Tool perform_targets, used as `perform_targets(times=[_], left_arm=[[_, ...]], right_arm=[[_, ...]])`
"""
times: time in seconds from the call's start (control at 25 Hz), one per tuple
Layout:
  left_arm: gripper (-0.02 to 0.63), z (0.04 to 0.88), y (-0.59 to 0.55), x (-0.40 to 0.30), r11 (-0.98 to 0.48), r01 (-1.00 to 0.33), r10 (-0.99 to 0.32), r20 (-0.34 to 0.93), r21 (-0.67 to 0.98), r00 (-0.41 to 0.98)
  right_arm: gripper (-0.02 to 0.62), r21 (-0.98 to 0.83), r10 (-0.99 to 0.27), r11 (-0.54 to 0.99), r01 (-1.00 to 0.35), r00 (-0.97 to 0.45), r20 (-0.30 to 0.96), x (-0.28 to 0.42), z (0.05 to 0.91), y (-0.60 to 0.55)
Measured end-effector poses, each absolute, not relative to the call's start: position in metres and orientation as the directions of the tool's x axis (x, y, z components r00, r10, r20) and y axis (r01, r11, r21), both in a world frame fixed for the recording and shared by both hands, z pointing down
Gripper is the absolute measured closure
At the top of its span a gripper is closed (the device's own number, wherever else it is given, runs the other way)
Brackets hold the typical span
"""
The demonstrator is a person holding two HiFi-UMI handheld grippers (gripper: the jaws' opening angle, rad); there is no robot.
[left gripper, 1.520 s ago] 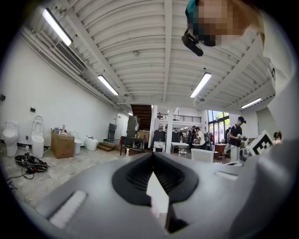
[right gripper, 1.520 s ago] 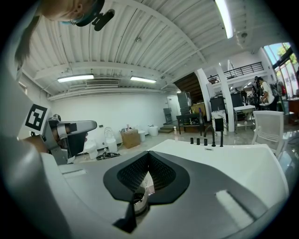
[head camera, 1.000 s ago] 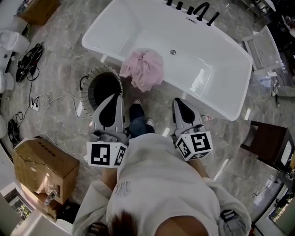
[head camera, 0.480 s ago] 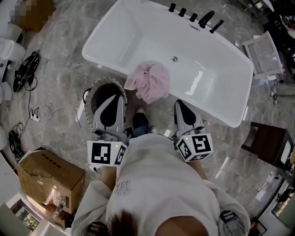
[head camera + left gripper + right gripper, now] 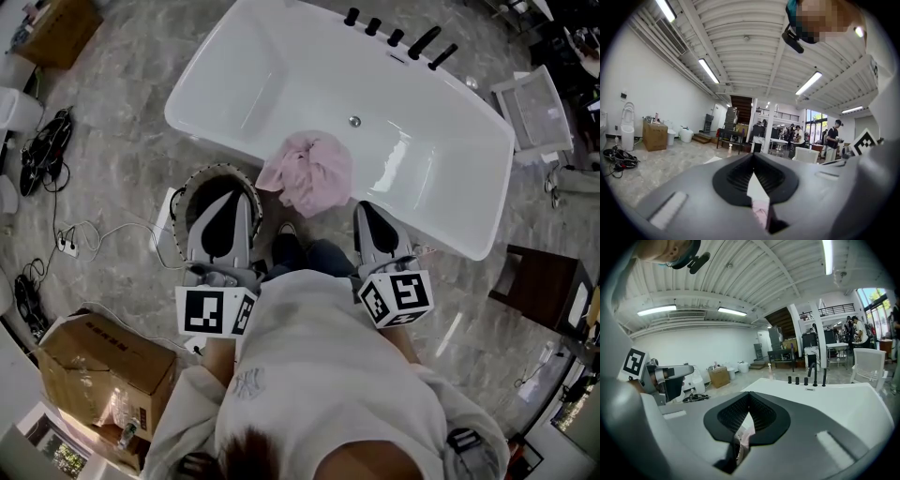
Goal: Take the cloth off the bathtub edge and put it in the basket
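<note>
One crumpled pink cloth [image 5: 309, 174] hangs over the near rim of the one white rectangular bathtub [image 5: 281, 75]. One round dark basket with a pale ribbed rim [image 5: 208, 170] stands on the grey marble floor [image 5: 122, 155] just beside that rim, left of the cloth, with bare floor on its left. The left gripper [image 5: 228, 195] hovers over the basket mouth and the right gripper [image 5: 365, 206] is right of the cloth, both with jaws closed together and holding nothing.

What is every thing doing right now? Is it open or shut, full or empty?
Pink cloth: draped over the bathtub's near edge, not held.
Bathtub: no water showing, only the cloth on its edge.
Basket: upright on the floor beside the tub, no cloth in it.
Left gripper: shut, empty.
Right gripper: shut, empty.
</note>
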State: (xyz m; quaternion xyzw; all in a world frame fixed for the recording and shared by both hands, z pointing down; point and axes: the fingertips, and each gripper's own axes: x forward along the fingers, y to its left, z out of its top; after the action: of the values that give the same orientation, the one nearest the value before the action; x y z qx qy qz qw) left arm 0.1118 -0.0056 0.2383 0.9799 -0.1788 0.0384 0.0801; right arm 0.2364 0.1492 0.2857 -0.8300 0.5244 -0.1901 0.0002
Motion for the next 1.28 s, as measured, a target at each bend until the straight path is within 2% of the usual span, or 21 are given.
perform_targets(times=[0.44,0.96,1.28], left_arm=[[0.557,0.236,-0.011,0.11,-0.908,-0.394,-0.383,0.104,0.144,0.918],[0.557,0.229,0.007,0.143,-0.904,-0.407,-0.395,0.107,0.134,0.912],[0.555,0.232,0.01,0.168,-0.922,-0.369,-0.355,0.123,0.12,0.927]], right_arm=[[0.595,-0.2,-0.888,-0.408,-0.891,0.336,0.315,0.242,0.285,0.136],[0.595,-0.194,-0.895,-0.387,-0.902,0.315,0.316,0.278,0.281,0.148],[0.597,-0.202,-0.892,-0.394,-0.897,0.321,0.318,0.295,0.28,0.149]])
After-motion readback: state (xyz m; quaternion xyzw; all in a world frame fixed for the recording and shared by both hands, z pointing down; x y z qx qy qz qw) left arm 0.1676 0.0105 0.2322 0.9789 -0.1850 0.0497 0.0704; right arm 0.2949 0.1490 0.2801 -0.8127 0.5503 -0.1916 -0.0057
